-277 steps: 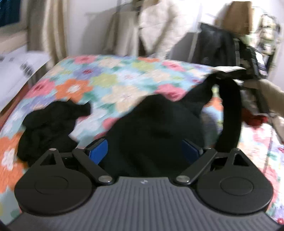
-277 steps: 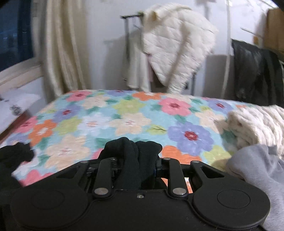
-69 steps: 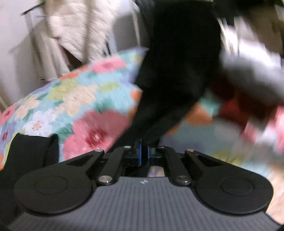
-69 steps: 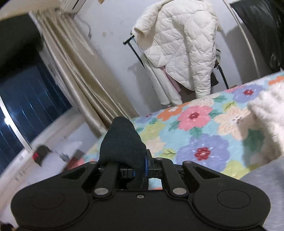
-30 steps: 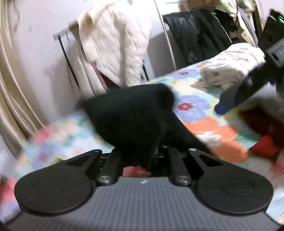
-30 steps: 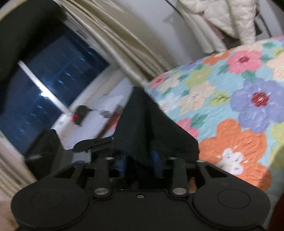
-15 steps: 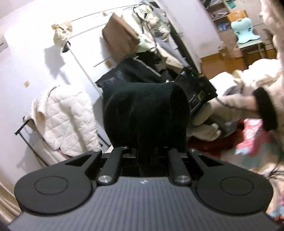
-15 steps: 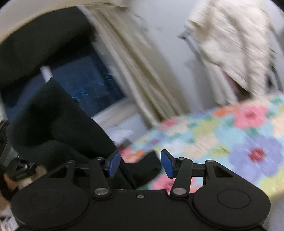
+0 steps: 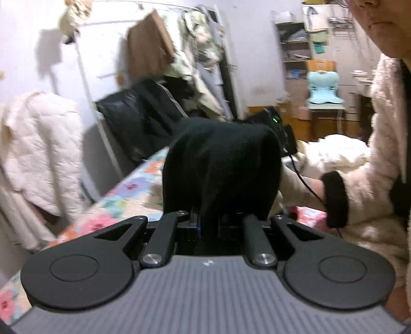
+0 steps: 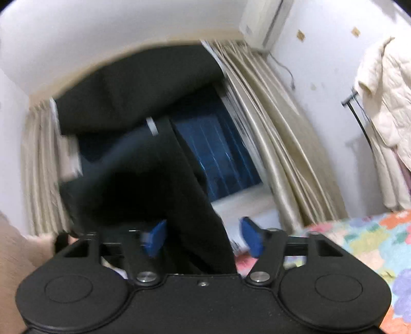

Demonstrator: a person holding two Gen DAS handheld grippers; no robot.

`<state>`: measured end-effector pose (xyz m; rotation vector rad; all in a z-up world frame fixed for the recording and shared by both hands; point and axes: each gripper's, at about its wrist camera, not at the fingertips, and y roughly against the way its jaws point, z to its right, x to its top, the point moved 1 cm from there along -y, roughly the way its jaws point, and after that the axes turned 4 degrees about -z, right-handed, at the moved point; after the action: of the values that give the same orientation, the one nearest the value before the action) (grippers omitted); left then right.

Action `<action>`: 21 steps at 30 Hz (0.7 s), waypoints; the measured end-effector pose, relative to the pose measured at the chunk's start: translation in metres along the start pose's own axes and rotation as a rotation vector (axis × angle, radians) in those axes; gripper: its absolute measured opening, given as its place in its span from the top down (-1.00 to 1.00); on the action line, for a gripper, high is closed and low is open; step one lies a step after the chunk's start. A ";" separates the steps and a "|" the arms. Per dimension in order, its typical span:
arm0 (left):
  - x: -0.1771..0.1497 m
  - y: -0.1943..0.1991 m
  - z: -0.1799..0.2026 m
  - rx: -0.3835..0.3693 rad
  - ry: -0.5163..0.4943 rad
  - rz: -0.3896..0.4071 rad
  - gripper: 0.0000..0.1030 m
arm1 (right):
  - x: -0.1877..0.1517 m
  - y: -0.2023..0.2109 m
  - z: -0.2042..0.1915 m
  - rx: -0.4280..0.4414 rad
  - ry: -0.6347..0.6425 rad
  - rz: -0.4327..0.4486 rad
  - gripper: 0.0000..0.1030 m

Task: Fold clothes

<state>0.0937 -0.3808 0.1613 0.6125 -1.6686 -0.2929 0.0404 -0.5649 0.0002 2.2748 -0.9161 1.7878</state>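
The left gripper (image 9: 209,226) is pinching a black garment (image 9: 221,169) between its two fingers, which are pressed close together on the cloth. The garment is standing up in a big dark hump right in front of the left camera and hiding much of what is behind it. The right gripper (image 10: 203,237) is spread wide, with its blue pads (image 10: 250,235) well apart. A part of the same black cloth is hanging down between those pads, and it looks loose there, not squeezed. In the right view the cloth is blurry and is reaching up toward the ceiling. Just past the left gripper, the flowered bedspread (image 9: 133,190) is showing in pink, blue and orange. To the right in the left view, a person in a fluffy white jacket (image 9: 380,164) is reaching an arm toward the cloth. Farther back, a white quilted coat (image 9: 36,151) is hanging on a rack, beside a black jacket (image 9: 138,115). In the right view, cream curtains (image 10: 280,144) are hanging beside a dark window (image 10: 218,159), and an air conditioner (image 10: 262,23) is sitting high on the wall.
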 end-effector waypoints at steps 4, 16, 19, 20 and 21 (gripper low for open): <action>-0.011 -0.018 -0.025 0.014 0.043 0.006 0.80 | 0.009 0.004 0.001 0.005 0.005 0.018 -0.25; -0.052 -0.081 -0.090 0.759 0.133 -0.264 -0.57 | 0.026 -0.006 0.041 -1.009 0.012 -0.258 0.83; -0.087 -0.087 -0.077 0.668 0.235 -0.323 -0.57 | 0.010 0.004 0.069 -1.100 -0.100 -0.329 0.82; -0.096 -0.091 -0.071 0.631 0.262 -0.333 -0.57 | 0.005 0.008 0.077 -1.116 -0.142 -0.338 0.82; -0.105 -0.096 -0.063 0.591 0.273 -0.344 -0.57 | 0.002 0.010 0.082 -1.119 -0.161 -0.338 0.82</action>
<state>0.1856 -0.3943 0.0365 1.3266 -1.3718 0.0519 0.1053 -0.6102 -0.0253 1.6535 -1.0731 0.6367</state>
